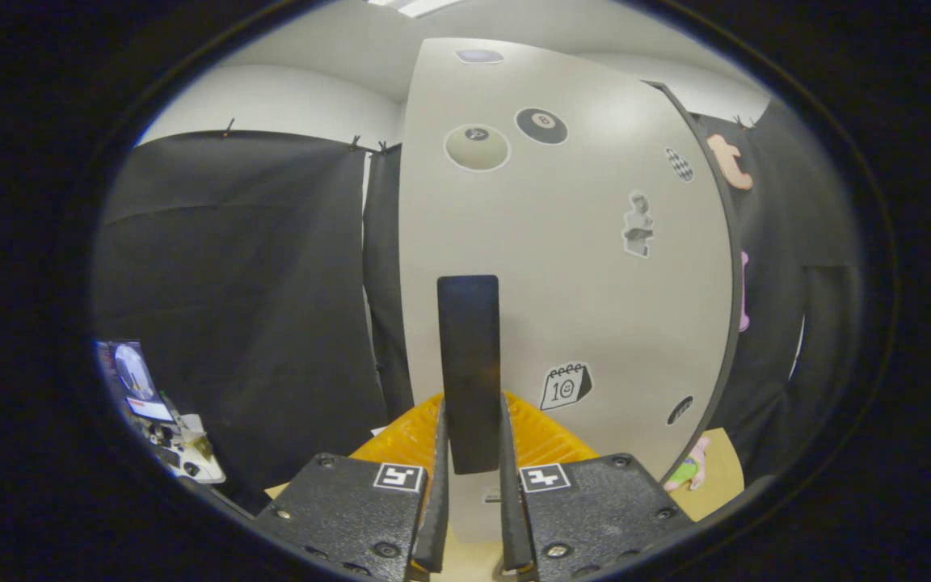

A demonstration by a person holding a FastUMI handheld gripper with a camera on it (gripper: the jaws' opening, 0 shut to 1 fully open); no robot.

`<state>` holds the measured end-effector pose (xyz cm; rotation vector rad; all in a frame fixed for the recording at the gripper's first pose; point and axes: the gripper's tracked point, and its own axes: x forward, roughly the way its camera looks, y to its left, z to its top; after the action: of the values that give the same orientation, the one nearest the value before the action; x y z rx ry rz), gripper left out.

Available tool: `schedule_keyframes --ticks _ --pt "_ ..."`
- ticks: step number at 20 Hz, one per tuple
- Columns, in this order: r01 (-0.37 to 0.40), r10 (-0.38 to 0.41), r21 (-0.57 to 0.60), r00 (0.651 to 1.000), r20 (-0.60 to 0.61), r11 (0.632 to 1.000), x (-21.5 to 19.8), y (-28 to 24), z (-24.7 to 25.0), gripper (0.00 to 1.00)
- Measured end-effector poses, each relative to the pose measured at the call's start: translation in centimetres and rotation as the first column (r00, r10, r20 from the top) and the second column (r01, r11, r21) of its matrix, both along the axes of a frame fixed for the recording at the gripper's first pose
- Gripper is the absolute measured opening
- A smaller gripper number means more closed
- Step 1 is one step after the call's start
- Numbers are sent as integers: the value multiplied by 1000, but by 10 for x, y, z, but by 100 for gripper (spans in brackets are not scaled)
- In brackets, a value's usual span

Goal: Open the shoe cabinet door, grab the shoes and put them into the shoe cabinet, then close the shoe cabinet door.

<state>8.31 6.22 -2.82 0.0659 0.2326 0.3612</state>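
Observation:
The shoe cabinet door [570, 267] is a pale panel with several stickers, and it stands right in front of me. A dark upright handle [469, 356] is fixed to it. My gripper [472, 453] is shut on the handle, with one finger pressing on each side of its lower end. The door's right edge [724, 242] stands off from the black cloth behind it; I cannot tell how far it is swung. No shoes are in sight.
Black cloth walls hang to the left [239, 307] and right [789, 283] of the door. A device with a small screen [142, 384] sits low on the left. A tan surface [716, 477] with a small colourful toy [688, 469] lies at the lower right.

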Motion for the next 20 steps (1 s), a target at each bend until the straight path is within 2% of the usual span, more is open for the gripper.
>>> schedule_keyframes --ticks 3,9,13,20 --pt "22 -22 -13 1000 18 1000 -29 -14 3 30" --pt "17 -18 11 1000 22 1000 -63 -55 13 30" --pt "56 -56 6 997 57 998 -89 -87 19 29" --pt "102 -99 -35 991 87 994 -112 -124 24 26"
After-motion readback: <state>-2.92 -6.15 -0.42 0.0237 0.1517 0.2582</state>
